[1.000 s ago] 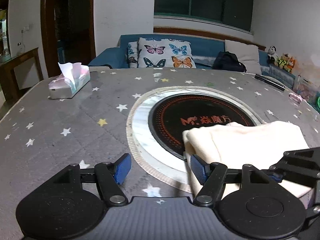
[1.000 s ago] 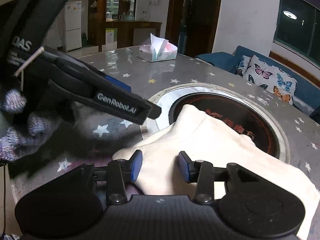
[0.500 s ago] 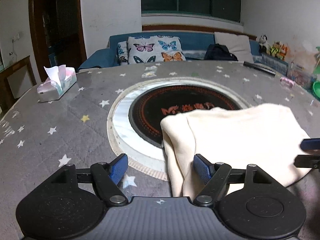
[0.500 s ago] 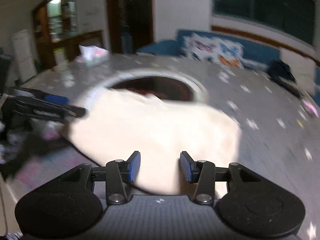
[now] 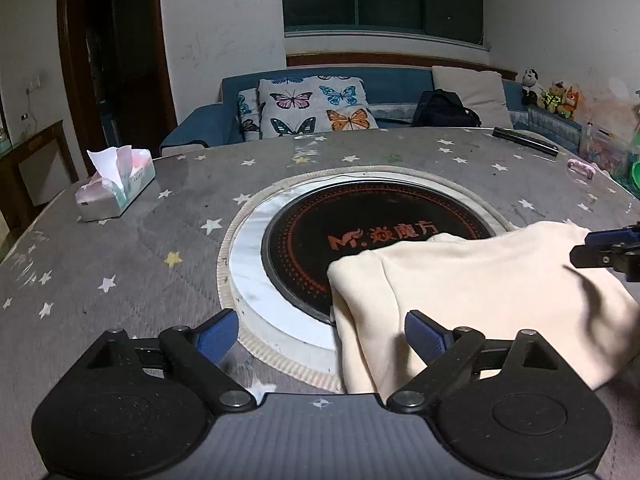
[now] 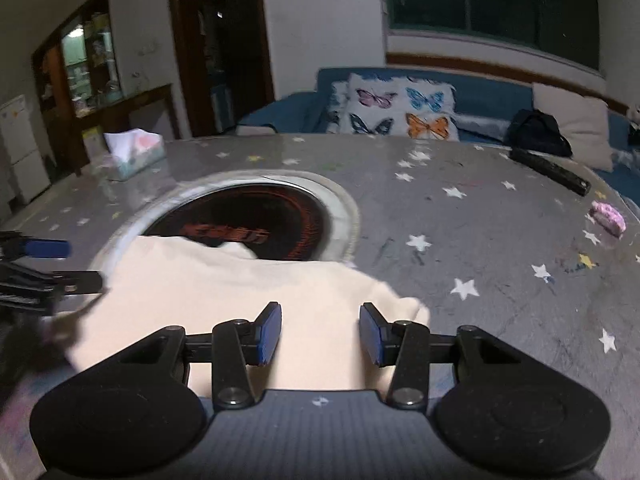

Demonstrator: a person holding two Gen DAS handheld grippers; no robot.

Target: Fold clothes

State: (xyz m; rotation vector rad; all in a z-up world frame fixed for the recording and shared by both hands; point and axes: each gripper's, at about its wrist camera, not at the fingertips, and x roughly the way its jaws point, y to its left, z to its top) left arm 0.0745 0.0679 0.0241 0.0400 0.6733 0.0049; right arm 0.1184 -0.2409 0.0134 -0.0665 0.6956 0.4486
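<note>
A cream garment [image 5: 472,280] lies folded on the grey star-print table, partly over the round black cooktop [image 5: 360,236]. It also shows in the right wrist view [image 6: 240,292]. My left gripper [image 5: 322,332] is open and empty, with the garment's left edge between its fingers. My right gripper [image 6: 320,330] is open and empty over the garment's right part. The right gripper's tip shows at the right edge of the left wrist view [image 5: 608,246]. The left gripper shows at the left edge of the right wrist view [image 6: 36,264].
A tissue box [image 5: 116,188] stands at the far left of the table. A black remote [image 6: 550,170] and a small pink object [image 6: 608,218] lie at the far right. A blue sofa with butterfly cushions [image 5: 312,106] stands behind the table.
Both grippers have drawn apart and back from the garment. The right gripper has swung right, so the left gripper now sits at its view's left edge. The garment lies flatter.
</note>
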